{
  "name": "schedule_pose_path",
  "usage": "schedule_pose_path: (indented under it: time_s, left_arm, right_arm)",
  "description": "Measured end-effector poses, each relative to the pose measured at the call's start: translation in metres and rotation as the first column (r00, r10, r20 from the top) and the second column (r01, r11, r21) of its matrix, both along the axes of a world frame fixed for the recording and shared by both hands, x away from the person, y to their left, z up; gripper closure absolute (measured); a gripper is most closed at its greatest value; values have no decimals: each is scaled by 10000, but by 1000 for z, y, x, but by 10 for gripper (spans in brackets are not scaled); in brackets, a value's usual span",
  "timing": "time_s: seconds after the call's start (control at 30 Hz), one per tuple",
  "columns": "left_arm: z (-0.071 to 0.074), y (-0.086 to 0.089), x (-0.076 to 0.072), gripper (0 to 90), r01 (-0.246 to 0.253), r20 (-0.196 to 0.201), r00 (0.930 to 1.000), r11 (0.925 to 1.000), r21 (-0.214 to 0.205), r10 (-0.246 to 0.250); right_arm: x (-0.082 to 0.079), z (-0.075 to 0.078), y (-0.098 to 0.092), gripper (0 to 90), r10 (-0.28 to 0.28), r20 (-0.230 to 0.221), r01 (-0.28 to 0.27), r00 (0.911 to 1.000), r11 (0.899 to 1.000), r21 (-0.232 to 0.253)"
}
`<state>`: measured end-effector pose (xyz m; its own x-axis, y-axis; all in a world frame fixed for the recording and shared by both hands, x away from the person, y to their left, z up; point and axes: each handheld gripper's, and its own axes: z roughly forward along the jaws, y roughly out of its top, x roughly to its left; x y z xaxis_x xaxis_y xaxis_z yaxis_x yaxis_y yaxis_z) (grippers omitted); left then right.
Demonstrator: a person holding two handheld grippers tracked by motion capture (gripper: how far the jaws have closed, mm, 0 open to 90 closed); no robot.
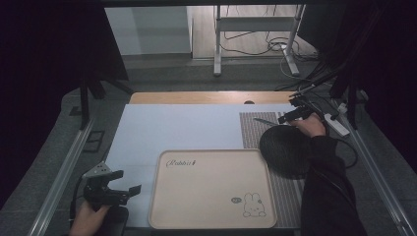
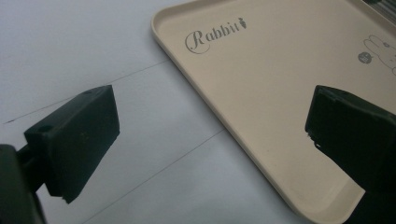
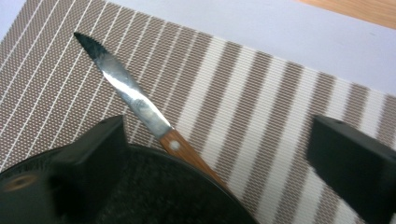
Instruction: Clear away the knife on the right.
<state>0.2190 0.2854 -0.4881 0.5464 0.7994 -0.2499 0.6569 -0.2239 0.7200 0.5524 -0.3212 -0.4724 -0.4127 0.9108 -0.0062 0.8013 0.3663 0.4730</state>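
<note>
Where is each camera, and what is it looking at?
High view: above the person's side, looking down on the table; both forearms, left gripper and right gripper show.
Left gripper view: rides the left gripper, open jaws facing the rabbit tray.
Right gripper view: rides the right gripper, open jaws over the knife, dark pan and striped mat.
Shared: the tray appears in both the high and left gripper views.

Cream rabbit tray [image 1: 211,191], knife [image 3: 140,105], black pan [image 1: 285,147], striped mat [image 3: 261,93].
</note>
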Motion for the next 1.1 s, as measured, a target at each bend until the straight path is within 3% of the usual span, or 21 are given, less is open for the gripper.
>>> schedule_pose_path:
  time_s: [0.17,0.6,0.63,0.77,0.87,1.1]
  left_arm:
    - [0,0,0,30,-1,1,10000,10000,-6,1]
    - [0,1,0,30,-15,-21,10000,10000,-39,14]
    - [0,1,0,30,-8,2,10000,10000,-38,8]
    - [0,1,-1,30,-12,15,10000,10000,-48,12]
    - [0,1,-1,30,-11,17,10000,10000,-44,11]
    - [0,1,-1,30,-8,13,10000,10000,-19,8]
  right_arm:
    - [5,-8,15,0,270,-234,-278,9994,9989,-373]
    - [21,-31,28,0,287,-691,-351,9972,9950,-940]
    - [23,-33,30,0,304,-781,-392,9965,9927,-1140]
    - [26,-34,25,0,171,-905,-263,9958,9945,-1015]
    - [26,-32,21,23,78,-795,-163,9968,9940,-1079]
    - [22,-26,-3,257,-12,-574,-24,9984,9981,-615]
